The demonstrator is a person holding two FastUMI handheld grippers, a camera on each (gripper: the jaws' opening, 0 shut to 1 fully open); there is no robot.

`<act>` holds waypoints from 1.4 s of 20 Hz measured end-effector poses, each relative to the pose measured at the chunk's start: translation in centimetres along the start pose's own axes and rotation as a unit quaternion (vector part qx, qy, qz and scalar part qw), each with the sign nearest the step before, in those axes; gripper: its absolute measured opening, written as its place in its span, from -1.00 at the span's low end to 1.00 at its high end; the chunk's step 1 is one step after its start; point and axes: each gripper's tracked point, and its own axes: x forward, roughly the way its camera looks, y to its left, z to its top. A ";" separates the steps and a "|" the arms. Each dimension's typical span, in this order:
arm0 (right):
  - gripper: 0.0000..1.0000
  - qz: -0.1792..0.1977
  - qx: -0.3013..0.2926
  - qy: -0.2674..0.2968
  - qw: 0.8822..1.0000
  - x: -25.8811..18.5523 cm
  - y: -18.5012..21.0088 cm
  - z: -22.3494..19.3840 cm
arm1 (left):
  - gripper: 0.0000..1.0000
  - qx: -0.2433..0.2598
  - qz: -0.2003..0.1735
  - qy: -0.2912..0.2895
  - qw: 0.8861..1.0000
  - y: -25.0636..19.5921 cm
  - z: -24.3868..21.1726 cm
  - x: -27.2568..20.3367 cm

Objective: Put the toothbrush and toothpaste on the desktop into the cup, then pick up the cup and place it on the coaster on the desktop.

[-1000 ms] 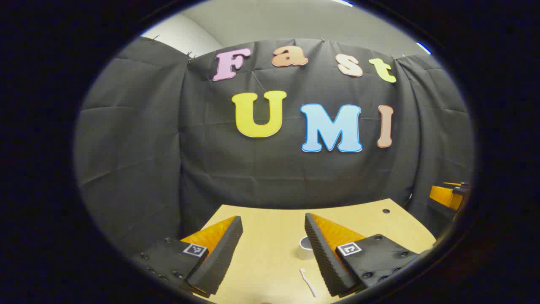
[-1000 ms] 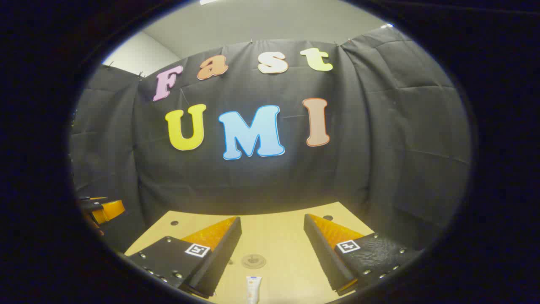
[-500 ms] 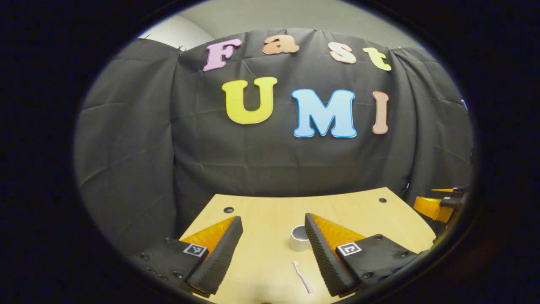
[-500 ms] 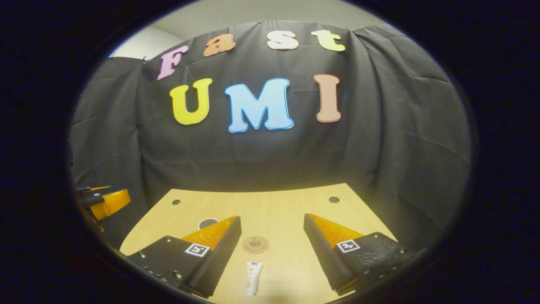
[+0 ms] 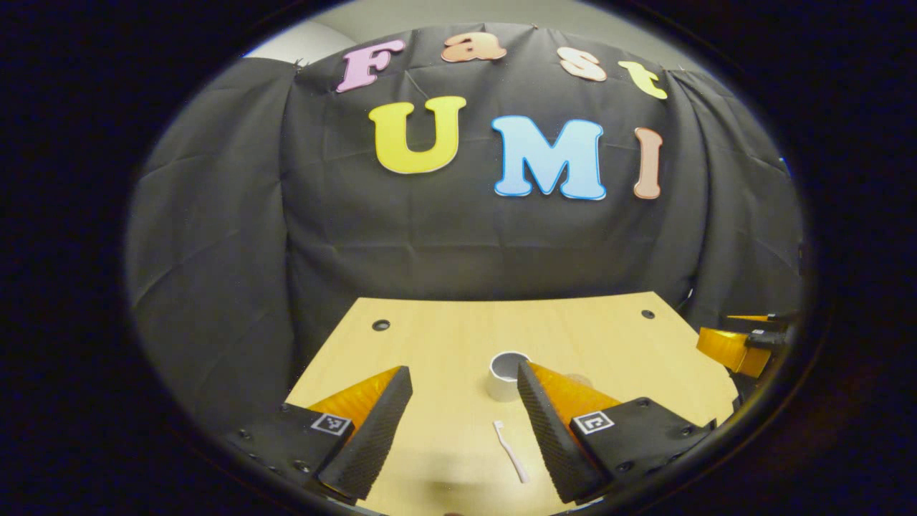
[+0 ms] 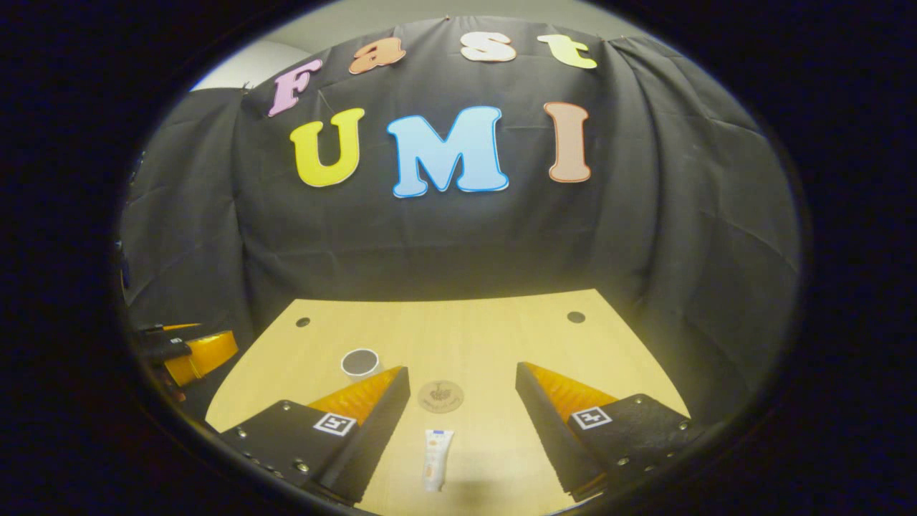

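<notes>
Your left gripper (image 5: 464, 380) hangs above the near edge of the wooden desktop (image 5: 430, 344), jaws spread wide with nothing between them. The white toothbrush (image 5: 509, 460) lies flat just inside its right finger, and the white cup (image 5: 507, 374) stands upright beyond it, partly hidden behind that fingertip. Bare wood runs from the cup to the far edge, where the black cloth wall (image 5: 444, 236) closes the space.

Your right gripper (image 6: 463, 380) is also wide open and holds nothing. The toothpaste (image 6: 436, 459) tube lies between its fingers, with the round, brown patterned coaster (image 6: 440, 396) just beyond it and the cup (image 6: 360, 362) further left.

Compared with a second ago, both views tilt further down: more desktop shows, and the cup and coaster sit higher in view.

The finger pads (image 5: 372, 437) look ribbed and foam-like.
</notes>
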 end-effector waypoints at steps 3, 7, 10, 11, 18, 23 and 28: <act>0.87 0.003 0.000 0.032 0.999 0.8 0.5 -2.0 | 0.84 -0.002 -0.009 0.037 0.999 -0.6 -2.9 1.2; 0.87 0.013 0.003 0.088 0.996 1.8 1.5 -5.8 | 0.92 -0.026 -0.029 0.095 0.995 -2.2 -7.5 2.9; 0.79 0.018 -0.002 0.125 0.992 2.6 2.1 -8.3 | 0.94 -0.043 -0.043 0.131 0.989 -3.2 -9.8 4.1; 0.87 0.018 -0.004 0.137 0.990 2.8 2.2 -9.0 | 0.93 -0.044 -0.049 0.143 0.987 -3.5 -10.6 4.5; 0.87 0.014 -0.005 0.237 0.971 4.7 2.8 -15.3 | 0.93 -0.080 -0.049 0.240 0.966 -4.7 -17.7 7.3; 0.87 0.010 0.001 0.302 0.953 6.0 2.8 -19.4 | 0.95 -0.091 -0.035 0.326 0.940 -4.6 -23.2 8.5; 0.87 0.001 0.006 0.344 0.939 7.1 2.5 -21.8 | 0.96 -0.095 -0.020 0.367 0.925 -4.9 -26.7 10.5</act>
